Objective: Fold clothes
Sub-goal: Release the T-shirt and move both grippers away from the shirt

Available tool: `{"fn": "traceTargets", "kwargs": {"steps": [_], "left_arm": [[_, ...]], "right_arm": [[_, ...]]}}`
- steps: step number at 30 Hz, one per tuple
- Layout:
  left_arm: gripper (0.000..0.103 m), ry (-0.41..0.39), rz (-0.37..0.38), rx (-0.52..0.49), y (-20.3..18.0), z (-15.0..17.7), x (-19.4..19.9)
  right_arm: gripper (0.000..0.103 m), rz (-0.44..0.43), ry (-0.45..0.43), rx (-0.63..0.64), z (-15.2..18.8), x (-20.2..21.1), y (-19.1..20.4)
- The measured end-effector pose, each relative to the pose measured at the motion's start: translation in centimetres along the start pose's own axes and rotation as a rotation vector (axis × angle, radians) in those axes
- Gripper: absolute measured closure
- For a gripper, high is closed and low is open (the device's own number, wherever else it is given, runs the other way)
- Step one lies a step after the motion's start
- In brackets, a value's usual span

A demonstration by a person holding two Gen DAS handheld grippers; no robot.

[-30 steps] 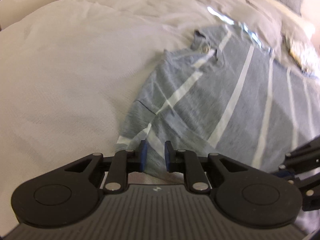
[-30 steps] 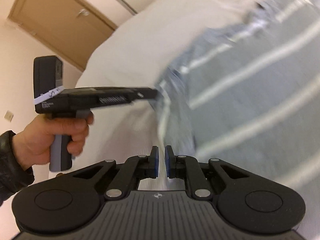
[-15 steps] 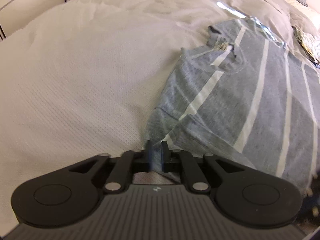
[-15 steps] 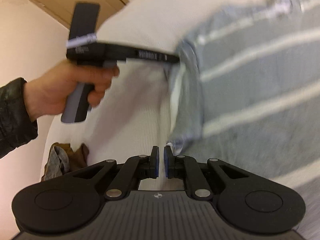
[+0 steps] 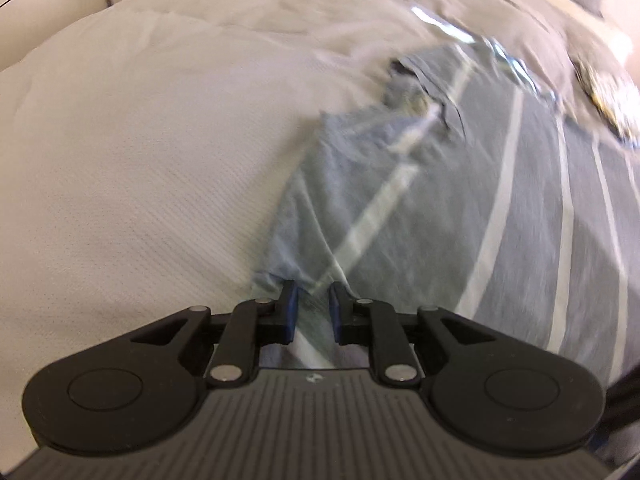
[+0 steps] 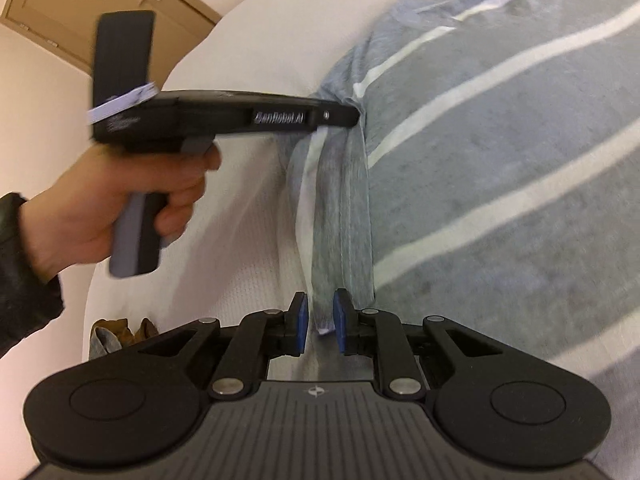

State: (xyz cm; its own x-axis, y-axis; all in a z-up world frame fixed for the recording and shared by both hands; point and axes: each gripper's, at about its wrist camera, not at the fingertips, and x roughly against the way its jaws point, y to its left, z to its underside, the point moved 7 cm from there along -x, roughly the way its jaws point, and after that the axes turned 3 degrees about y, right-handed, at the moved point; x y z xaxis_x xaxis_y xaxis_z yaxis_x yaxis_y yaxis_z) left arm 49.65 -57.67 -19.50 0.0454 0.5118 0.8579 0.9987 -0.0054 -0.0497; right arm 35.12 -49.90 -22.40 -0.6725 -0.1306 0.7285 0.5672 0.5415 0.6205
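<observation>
A grey T-shirt with white stripes (image 5: 460, 220) lies spread on the bed, its collar at the far end. My left gripper (image 5: 313, 304) is open at the shirt's near left edge, where the folded sleeve fabric runs between its blue pads. In the right wrist view the same shirt (image 6: 500, 160) fills the right side. Its left edge is gathered into a narrow folded strip running from the left gripper (image 6: 348, 116) down to my right gripper (image 6: 321, 316). The right gripper is open, with the strip's white hem end between its fingers.
The light textured bedcover (image 5: 140, 160) stretches left of the shirt. A patterned item (image 5: 608, 92) lies at the far right of the bed. A hand (image 6: 120, 200) in a dark sleeve holds the left gripper. A wooden door (image 6: 80, 12) and shoes on the floor (image 6: 116, 332) lie beyond the bed.
Both grippers were shut on the shirt's left edge half a second ago; both have opened a little. The edge strip now lies folded inward along the shirt's side.
</observation>
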Motion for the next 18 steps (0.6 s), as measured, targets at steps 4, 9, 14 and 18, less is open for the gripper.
{"fn": "traceTargets", "kwargs": {"steps": [4,9,14,18], "left_arm": [[0.088,-0.021,-0.040,0.010,0.4,0.5,3.6],[0.084,-0.032,-0.062,0.046,-0.6,2.3,7.6],[0.080,-0.048,-0.039,0.063,-5.3,2.9,9.5],[0.079,-0.072,-0.014,0.054,-11.0,1.6,10.2]], "right_arm": [[0.067,0.009,0.009,-0.012,0.8,1.1,0.0],[0.062,0.047,0.008,-0.001,2.0,3.9,0.1],[0.060,0.170,-0.020,0.028,2.7,8.5,-1.6],[0.057,0.279,-0.062,0.029,2.4,14.1,-4.4]]}}
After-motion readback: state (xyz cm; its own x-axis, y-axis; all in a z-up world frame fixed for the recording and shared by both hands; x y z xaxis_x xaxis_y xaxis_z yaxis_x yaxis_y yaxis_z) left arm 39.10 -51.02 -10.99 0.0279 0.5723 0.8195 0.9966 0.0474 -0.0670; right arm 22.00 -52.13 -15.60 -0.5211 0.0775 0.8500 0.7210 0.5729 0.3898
